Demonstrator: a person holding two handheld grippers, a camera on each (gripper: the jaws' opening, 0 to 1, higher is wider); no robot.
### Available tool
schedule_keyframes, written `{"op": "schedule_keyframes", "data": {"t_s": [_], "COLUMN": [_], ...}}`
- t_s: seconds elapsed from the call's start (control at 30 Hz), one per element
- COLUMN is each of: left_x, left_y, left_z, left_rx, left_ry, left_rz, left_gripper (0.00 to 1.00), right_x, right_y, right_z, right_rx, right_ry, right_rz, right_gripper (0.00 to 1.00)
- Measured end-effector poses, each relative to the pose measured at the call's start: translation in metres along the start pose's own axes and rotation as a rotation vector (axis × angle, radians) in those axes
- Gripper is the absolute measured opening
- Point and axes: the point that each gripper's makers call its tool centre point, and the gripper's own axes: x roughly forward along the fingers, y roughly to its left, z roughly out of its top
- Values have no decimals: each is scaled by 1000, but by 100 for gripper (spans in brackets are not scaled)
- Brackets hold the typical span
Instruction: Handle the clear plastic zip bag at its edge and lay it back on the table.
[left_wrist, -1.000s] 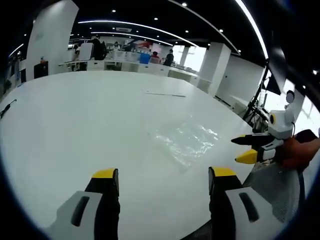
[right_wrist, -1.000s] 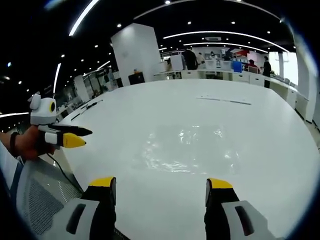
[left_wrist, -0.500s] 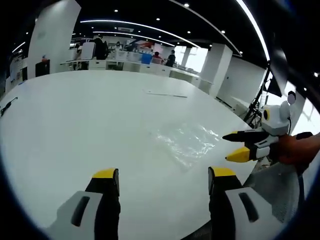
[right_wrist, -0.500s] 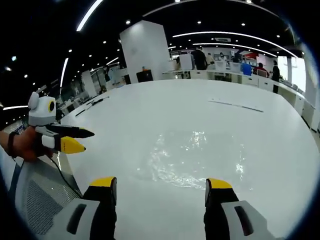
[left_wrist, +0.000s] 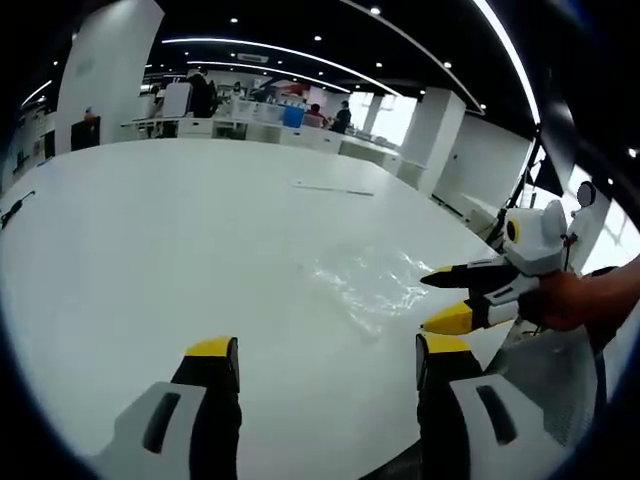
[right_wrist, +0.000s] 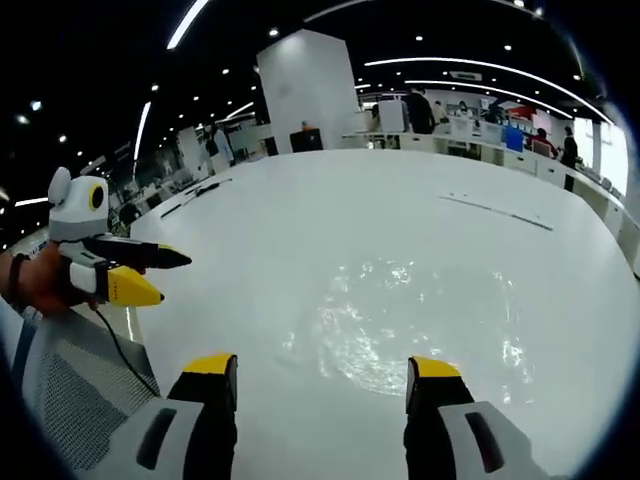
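Note:
A clear plastic zip bag (left_wrist: 362, 284) lies flat and crinkled on the white table (left_wrist: 160, 230), near its right front edge. In the right gripper view the bag (right_wrist: 400, 325) lies just ahead of my right gripper (right_wrist: 322, 372), whose jaws stand open and empty over the table edge. My left gripper (left_wrist: 325, 352) is open too, with nothing between its jaws, to the left of the bag. In the left gripper view the right gripper (left_wrist: 440, 298) comes in from the right, open, its yellow tips near the bag's near edge. In the right gripper view the left gripper (right_wrist: 145, 275) hangs open at the left.
A thin strip (left_wrist: 330, 188) lies farther back on the table. A grey mesh chair (right_wrist: 75, 410) stands by the table edge. A cable (left_wrist: 12, 215) lies at the far left. Desks and people line the far wall (left_wrist: 250, 110).
My right gripper has moved forward over the table edge towards the bag, which now lies closer in its view. The left gripper has held still. The bag has not moved.

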Motion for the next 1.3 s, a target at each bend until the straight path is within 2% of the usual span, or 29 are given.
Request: {"op": "schedule_keyframes", "data": {"t_s": [0.33, 0.67, 0.97, 1.2, 1.3], "left_x": [0, 0, 1, 1, 1], "left_y": [2, 3, 3, 5, 5], "left_z": [-2, -2, -3, -4, -4], "left_rx": [5, -11, -15, -20, -24], "left_ry": [8, 7, 10, 11, 9], "left_rz": [7, 12, 11, 13, 14], "left_gripper": [72, 71, 71, 71, 71], "right_x": [28, 45, 56, 64, 64], "right_y": [10, 15, 7, 7, 2], "right_z": [10, 5, 2, -9, -7], "right_rx": [-56, -75, -68, -83, -102], "right_ry": [32, 74, 94, 137, 127], "right_rz": [43, 62, 43, 28, 20], "right_gripper": [66, 61, 60, 57, 57]}}
